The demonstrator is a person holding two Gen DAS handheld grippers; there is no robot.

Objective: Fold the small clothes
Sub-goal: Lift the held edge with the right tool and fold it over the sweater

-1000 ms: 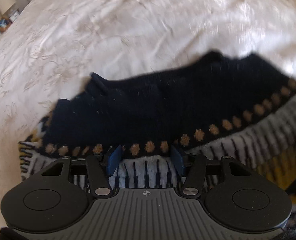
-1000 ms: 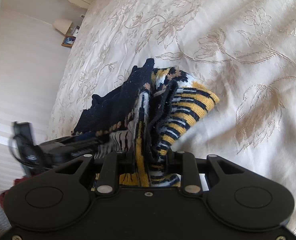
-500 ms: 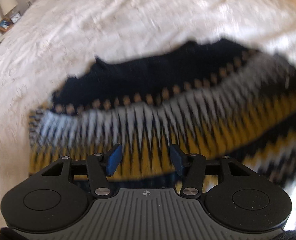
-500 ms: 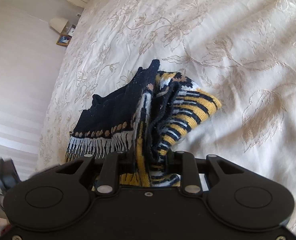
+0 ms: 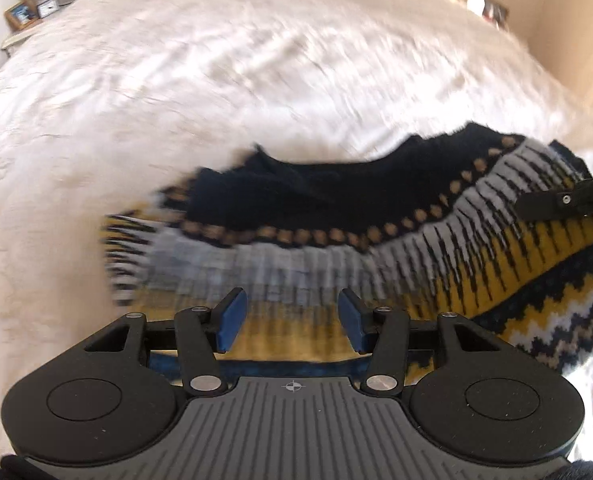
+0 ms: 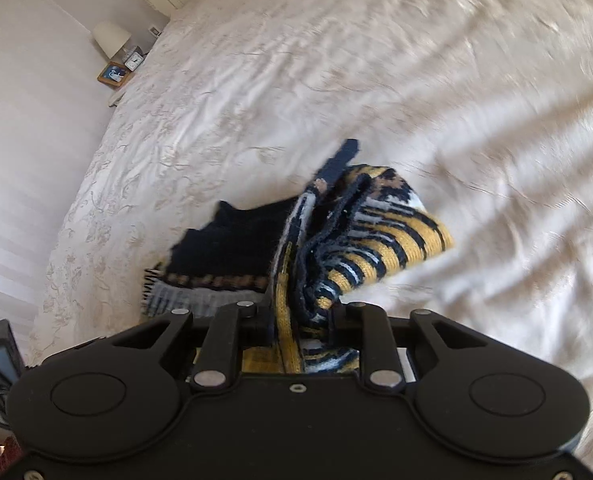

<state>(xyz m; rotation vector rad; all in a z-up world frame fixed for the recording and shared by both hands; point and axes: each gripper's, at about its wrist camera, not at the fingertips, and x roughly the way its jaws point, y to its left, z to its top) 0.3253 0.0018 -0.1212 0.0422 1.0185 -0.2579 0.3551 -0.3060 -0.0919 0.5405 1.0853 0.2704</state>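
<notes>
Sweater (image 5: 396,216), knitted in navy, grey, yellow and white bands, lies bunched on the bed (image 5: 216,80), its navy part farthest from both cameras. The left tongs (image 5: 292,320) hang just above the sweater's near yellow and grey bands, blue pads (image 5: 228,320) spread apart with nothing between them. The right tongs (image 6: 300,320) are clamped on a gathered fold of the sweater, which rises as an upright ridge from between the fingers; a striped yellow flap juts out on the far side of that ridge. In the left view those right tongs (image 5: 556,198) meet the sweater's right end. A lamp (image 6: 112,38), clock and framed picture stand beyond the sweater at the bed's far corner.
</notes>
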